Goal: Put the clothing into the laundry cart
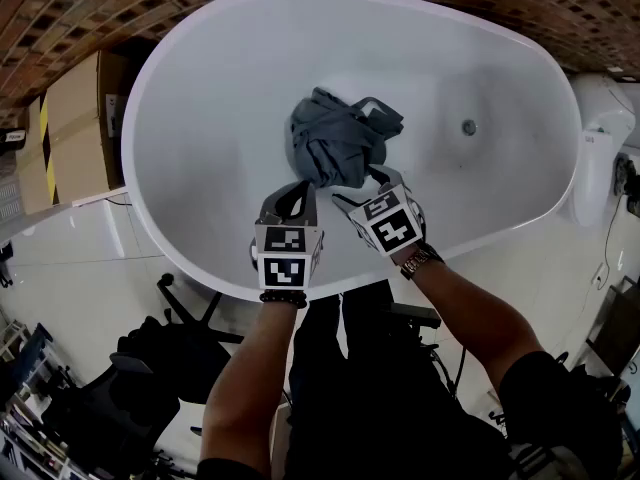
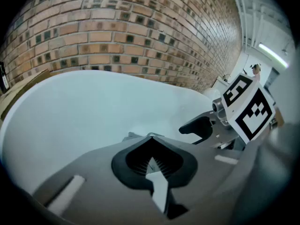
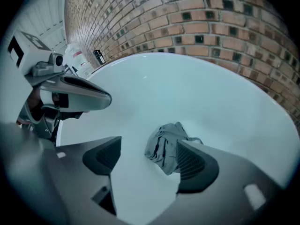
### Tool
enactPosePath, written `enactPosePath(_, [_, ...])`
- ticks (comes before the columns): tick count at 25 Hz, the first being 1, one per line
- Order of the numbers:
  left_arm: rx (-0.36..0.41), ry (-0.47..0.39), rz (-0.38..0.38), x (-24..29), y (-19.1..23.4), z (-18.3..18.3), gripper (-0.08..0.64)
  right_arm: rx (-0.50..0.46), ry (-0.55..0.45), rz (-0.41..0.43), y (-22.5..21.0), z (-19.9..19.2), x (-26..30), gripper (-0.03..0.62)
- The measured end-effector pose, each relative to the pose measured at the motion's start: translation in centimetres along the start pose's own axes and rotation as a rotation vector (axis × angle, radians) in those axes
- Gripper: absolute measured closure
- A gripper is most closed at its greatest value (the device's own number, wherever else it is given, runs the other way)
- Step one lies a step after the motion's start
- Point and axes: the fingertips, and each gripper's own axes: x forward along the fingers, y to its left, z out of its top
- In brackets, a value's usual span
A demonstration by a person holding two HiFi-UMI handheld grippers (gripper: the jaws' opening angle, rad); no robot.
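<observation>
Both grippers were held over the white bathtub [image 1: 200,118] in the head view, left gripper [image 1: 298,196] and right gripper [image 1: 368,186] side by side. The grey garment [image 1: 340,138] lay crumpled on the tub floor, just ahead of their tips.

In the left gripper view, the jaws were closed together with nothing clamped between them.

In the right gripper view, the jaws stood apart. The garment lay beyond the gap, ungripped.

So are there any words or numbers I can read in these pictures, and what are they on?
None can be read.
Marker cubes on the left gripper and right gripper: black-and-white squares, no letters.
Label on the toilet: too small to read.
Sticker beside the cardboard box: too blurred.
</observation>
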Motion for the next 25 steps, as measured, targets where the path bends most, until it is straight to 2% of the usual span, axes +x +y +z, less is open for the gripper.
enactPosePath(4, [-0.012,0.046,0.017,5.8,4.2,-3.6,0.555,-0.019,0.009,0.004,-2.9,-1.3,8.1,0.148])
enactPosePath(7, [-0.016,0.063,0.020,8.7,6.1,-5.2,0.554,-0.033,0.039,0.004,-3.9,-2.1,12.2,0.118])
enactPosePath(10, [-0.014,0.066,0.018,11.7,7.6,-6.9,0.538,-0.048,0.069,0.001,-4.8,-3.3,16.4,0.098])
enactPosePath(16, [-0.036,0.079,0.035,19.0,11.1,-12.5,0.491,-0.058,0.116,-0.012,-7.7,-8.3,27.3,0.055])
enactPosePath(20, [-0.044,0.084,0.038,22.3,12.6,-14.7,0.482,-0.070,0.135,-0.018,-8.8,-10.8,32.2,0.018])
enactPosePath(25, [-0.037,0.091,0.042,25.9,14.0,-16.8,0.479,-0.108,0.154,-0.047,-11.0,-13.6,37.5,0.004])
